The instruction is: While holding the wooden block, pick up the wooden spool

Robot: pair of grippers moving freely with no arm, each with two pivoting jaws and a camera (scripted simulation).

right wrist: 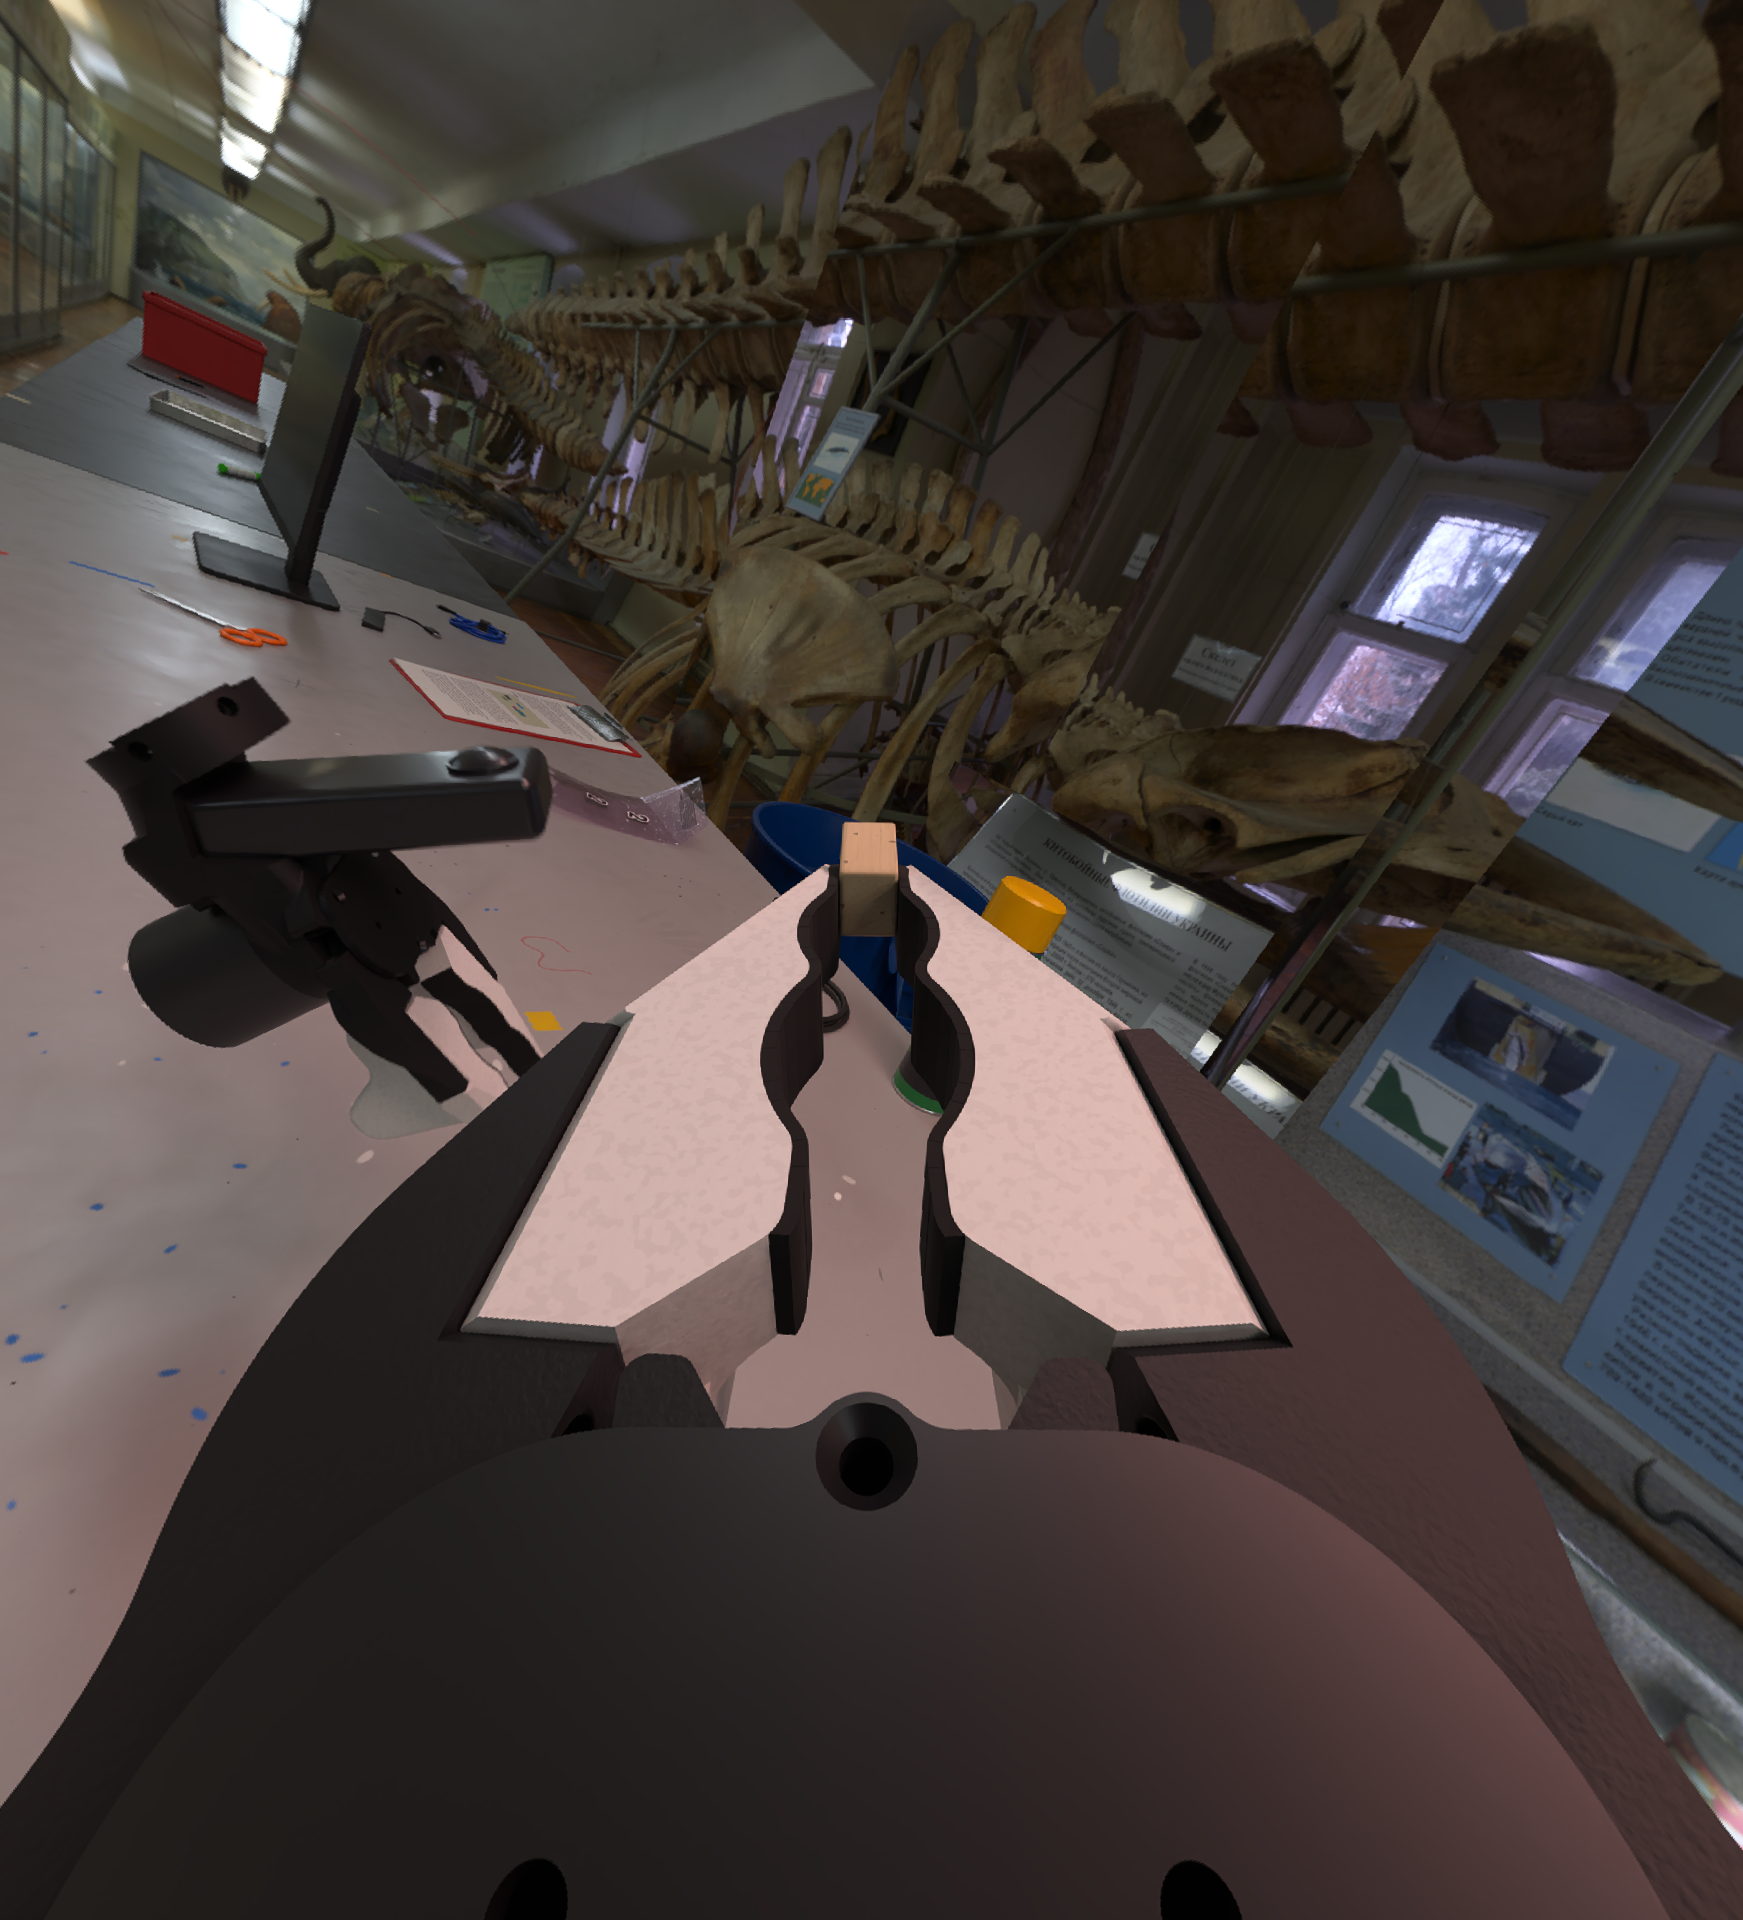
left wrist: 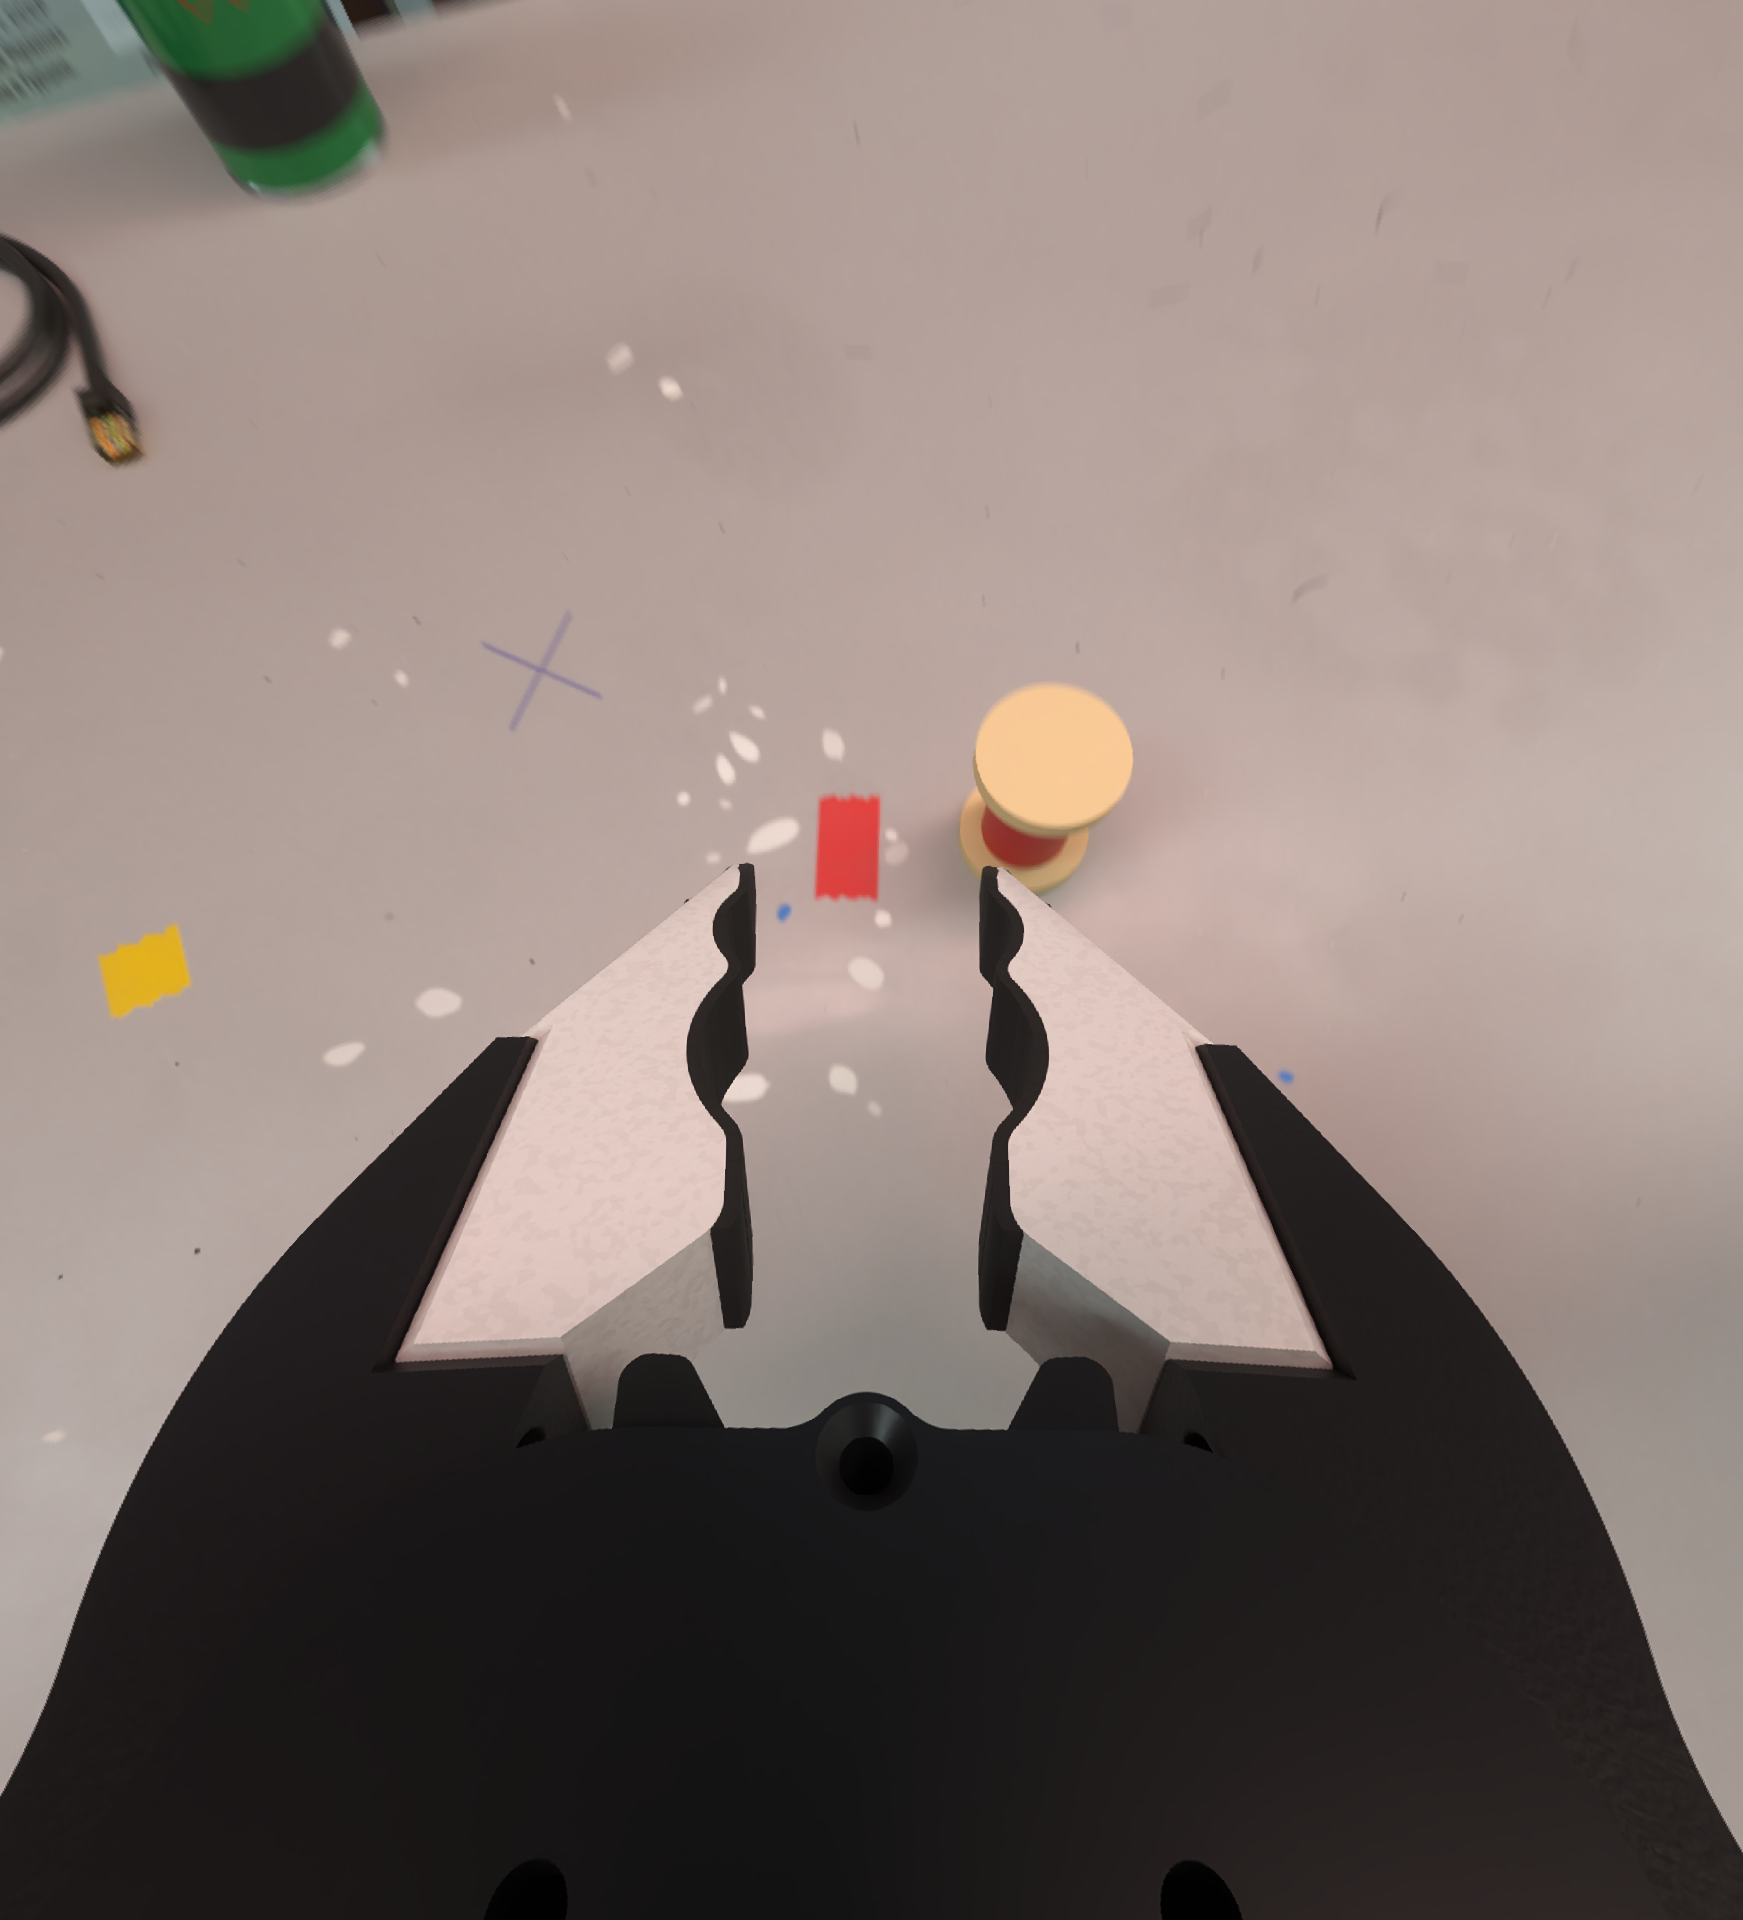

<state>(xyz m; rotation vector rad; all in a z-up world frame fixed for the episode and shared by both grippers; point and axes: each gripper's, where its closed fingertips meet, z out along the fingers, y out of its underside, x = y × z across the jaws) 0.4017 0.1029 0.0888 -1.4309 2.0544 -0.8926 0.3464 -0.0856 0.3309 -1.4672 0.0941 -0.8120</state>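
The wooden block was held pinched between the tips of the right gripper, raised well above the table and pointed toward the room beyond the table edge. That half of the task was judged to be secured. The step in hand was the approach to the wooden spool by the left gripper, whose jaws were spread apart with nothing between them.

In the left wrist view the spool was seen standing upright on the table, its pale top disc uppermost and red thread wound around its core. It lay just beyond the tip of the right-hand finger and to the right of the gap, so it was not yet lined up between the jaws. A strip of red tape lay on the table just left of the spool, in line with the gap, and a yellow tape patch lay well off to the left. A green can and a coiled black cable were seen at the far left, well apart from the spool.

The next move was judged to call for a shift to the right and forward, so that the spool's waist would sit between the fingers before closing. The block's grip would need to be kept firm meanwhile.
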